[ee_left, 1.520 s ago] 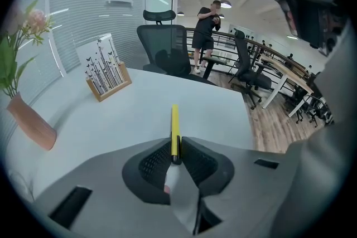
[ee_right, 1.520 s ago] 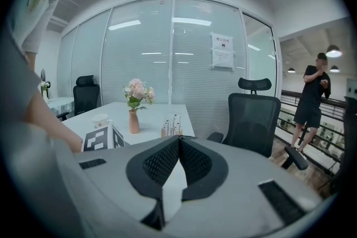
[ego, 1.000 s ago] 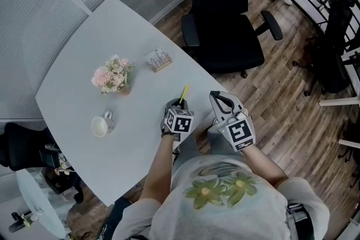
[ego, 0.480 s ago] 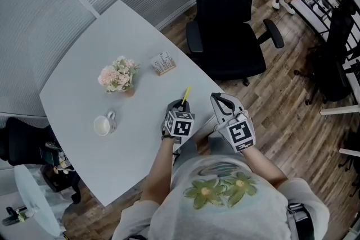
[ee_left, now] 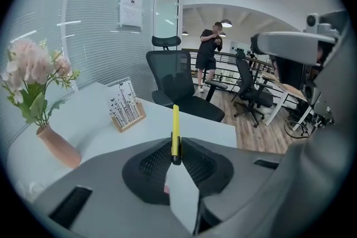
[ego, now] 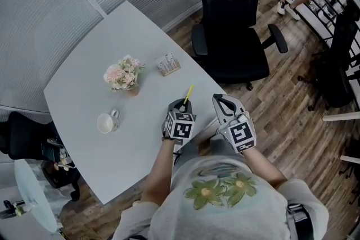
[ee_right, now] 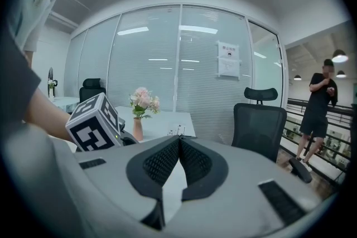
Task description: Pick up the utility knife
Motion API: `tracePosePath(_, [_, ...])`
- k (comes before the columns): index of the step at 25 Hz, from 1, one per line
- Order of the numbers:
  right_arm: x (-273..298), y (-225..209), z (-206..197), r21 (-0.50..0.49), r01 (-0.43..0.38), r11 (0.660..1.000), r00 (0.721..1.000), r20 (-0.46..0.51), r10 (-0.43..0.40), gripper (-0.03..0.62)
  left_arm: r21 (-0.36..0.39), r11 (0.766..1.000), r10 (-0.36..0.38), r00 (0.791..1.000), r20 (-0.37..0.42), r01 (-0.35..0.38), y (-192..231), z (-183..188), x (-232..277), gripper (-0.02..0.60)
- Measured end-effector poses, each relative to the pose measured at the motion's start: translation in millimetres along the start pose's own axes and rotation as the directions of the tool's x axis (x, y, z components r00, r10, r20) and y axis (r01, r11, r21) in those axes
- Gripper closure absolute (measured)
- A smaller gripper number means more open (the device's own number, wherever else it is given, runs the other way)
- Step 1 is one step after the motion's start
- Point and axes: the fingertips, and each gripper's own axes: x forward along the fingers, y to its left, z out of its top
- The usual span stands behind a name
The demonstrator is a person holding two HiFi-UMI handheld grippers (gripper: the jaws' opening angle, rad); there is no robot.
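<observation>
The left claw point(ego: 179, 105) pinched the knife point(ee_left: 175, 126), which jutted ahead of it. The right claw point(ee_right: 178, 145), just beside, was pressed together.

On the table point(ego: 79, 93), flower vase point(ego: 125, 74), card stand point(ego: 168, 64) and mug point(ego: 106, 122) ring a bare stretch left of the left gripper point(ego: 181, 104); a gripper could pass between vase and mug. An office chair point(ego: 233, 36) crowds the table's upper-right edge; the lower-left tabletop lies open.
</observation>
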Motion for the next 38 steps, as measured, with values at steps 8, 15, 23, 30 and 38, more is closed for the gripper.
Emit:
tracePosePath(8, [1.4, 4.1, 2.6, 0.0, -0.011, 1.0, 1.0, 0.01, 0.011, 0.589, 0.018, 1.0, 0.001, 0.997, 0.072, -0.002, -1.6, 25.1, -26.4, 0.527])
tracePosePath(15, [4.1, 4.2, 4.8, 0.003, -0.016, 1.0, 1.0, 0.016, 0.016, 0.589, -0.014, 1.0, -0.016, 0.988, 0.154, 0.019, -2.5, 52.3, -49.6, 0.528])
tracePosePath(23, [4.4, 7.1, 5.8, 0.01, -0.034, 0.999, 0.999, 0.022, 0.034, 0.589, -0.04, 0.999, 0.001, 0.972, 0.235, 0.009, 0.2, 71.6, -77.0, 0.528])
tracePosePath(30, [7.0, 5.3, 8.8, 0.013, -0.036, 0.999, 0.999, 0.031, 0.035, 0.589, -0.057, 0.998, 0.009, 0.945, 0.327, 0.01, 1.1, 88.7, -98.4, 0.529])
tracePosePath(38, [8.3, 8.3, 14.4, 0.015, -0.052, 0.999, 0.997, 0.049, 0.051, 0.589, -0.059, 0.998, 0.004, 0.923, 0.384, 0.02, -0.1, 104.9, -114.9, 0.529])
